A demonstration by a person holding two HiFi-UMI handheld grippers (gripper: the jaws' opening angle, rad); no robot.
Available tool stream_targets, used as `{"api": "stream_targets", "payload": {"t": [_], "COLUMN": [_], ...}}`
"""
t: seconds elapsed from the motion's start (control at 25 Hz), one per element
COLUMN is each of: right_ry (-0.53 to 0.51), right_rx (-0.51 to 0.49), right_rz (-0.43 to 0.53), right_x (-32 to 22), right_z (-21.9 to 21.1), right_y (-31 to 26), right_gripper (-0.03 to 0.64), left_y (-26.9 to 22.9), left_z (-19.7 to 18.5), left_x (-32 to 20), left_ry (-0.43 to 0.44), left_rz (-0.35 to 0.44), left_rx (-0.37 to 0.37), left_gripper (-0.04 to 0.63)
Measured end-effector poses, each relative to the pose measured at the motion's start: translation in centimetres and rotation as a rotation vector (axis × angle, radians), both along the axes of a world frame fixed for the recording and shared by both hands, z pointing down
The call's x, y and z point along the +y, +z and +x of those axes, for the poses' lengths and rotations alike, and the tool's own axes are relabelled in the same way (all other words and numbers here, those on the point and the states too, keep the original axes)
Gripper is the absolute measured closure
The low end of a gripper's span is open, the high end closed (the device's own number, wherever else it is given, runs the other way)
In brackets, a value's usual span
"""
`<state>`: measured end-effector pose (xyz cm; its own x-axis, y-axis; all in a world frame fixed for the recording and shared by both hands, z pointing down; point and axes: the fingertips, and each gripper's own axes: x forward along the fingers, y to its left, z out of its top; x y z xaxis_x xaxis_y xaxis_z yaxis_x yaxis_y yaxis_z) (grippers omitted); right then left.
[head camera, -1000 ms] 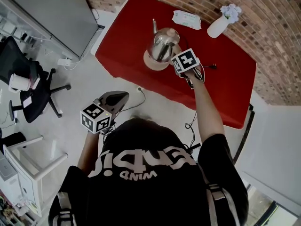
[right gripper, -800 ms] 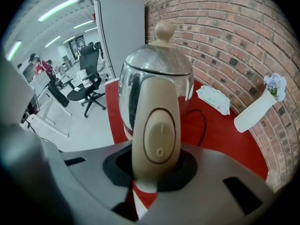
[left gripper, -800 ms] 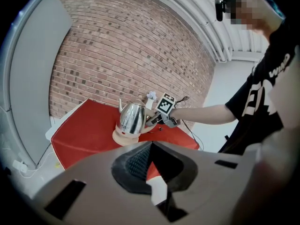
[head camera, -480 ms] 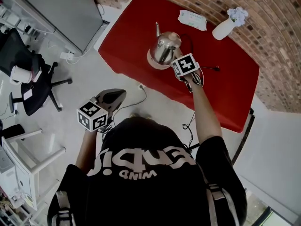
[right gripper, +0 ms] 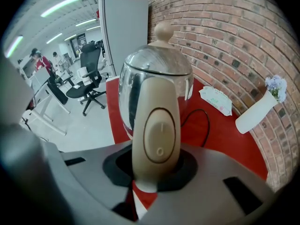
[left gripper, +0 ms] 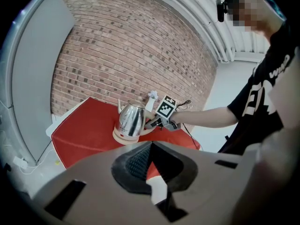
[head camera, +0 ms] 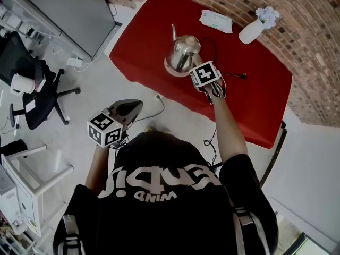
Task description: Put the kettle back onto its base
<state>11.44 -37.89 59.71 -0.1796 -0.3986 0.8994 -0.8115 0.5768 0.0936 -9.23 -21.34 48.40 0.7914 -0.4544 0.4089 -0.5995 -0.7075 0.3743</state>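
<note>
A shiny steel kettle (head camera: 184, 51) with a beige handle stands on its round beige base (head camera: 171, 70) on the red table (head camera: 143, 41). In the left gripper view the kettle (left gripper: 130, 118) looks seated on the base (left gripper: 123, 136). My right gripper (head camera: 194, 65) reaches in from the kettle's right. It is shut on the kettle's handle (right gripper: 156, 135), which fills the gap between the jaws of the right gripper (right gripper: 154, 172). My left gripper (head camera: 137, 105) hangs over the floor, well short of the table. The left gripper (left gripper: 151, 146) is shut with nothing in it.
On the table's far side lie a pack of wipes (head camera: 215, 21) and a white vase with flowers (head camera: 254, 28). A black cord (head camera: 234, 76) trails right of the kettle. A brick wall backs the table. An office chair (head camera: 37, 97) and a grey cabinet (head camera: 69, 9) stand at left.
My right gripper has sunk a little with the kettle, down towards the base. The left gripper has stayed where it was.
</note>
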Motion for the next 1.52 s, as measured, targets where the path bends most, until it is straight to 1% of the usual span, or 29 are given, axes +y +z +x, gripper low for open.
{"api": "stream_targets", "payload": {"t": [0.4, 0.64, 0.88, 1.28, 1.36, 1.52], "right_ry": [0.000, -0.014, -0.037, -0.040, -0.038, 0.001], "right_rx": [-0.004, -0.011, 0.037, 0.007, 0.006, 0.022], "right_rz": [0.004, -0.042, -0.013, -0.018, -0.005, 0.015], "right_x": [0.6, 1.5, 1.2, 1.1, 0.9, 0.8], "right_z": [-0.3, -0.9, -0.6, -1.0, -0.9, -0.1], "right_y": [0.7, 1.6, 1.4, 1.4, 1.4, 1.2], "right_gripper": [0.541, 0.541, 0.541, 0.541, 0.541, 0.467], "left_y": [0.0, 0.0, 0.0, -0.1, 0.1, 0.3], "left_z": [0.2, 0.5, 0.7, 0.7, 0.6, 0.2], "left_x": [0.6, 0.9, 1.2, 2.2, 2.3, 2.4], "left_ry": [-0.006, -0.010, -0.008, -0.006, -0.006, -0.010], "left_rz": [-0.003, -0.003, 0.001, -0.013, -0.016, -0.023], "left_rx": [0.001, 0.007, 0.003, 0.018, 0.017, 0.026], "left_gripper": [0.586, 0.586, 0.585, 0.585, 0.586, 0.586]}}
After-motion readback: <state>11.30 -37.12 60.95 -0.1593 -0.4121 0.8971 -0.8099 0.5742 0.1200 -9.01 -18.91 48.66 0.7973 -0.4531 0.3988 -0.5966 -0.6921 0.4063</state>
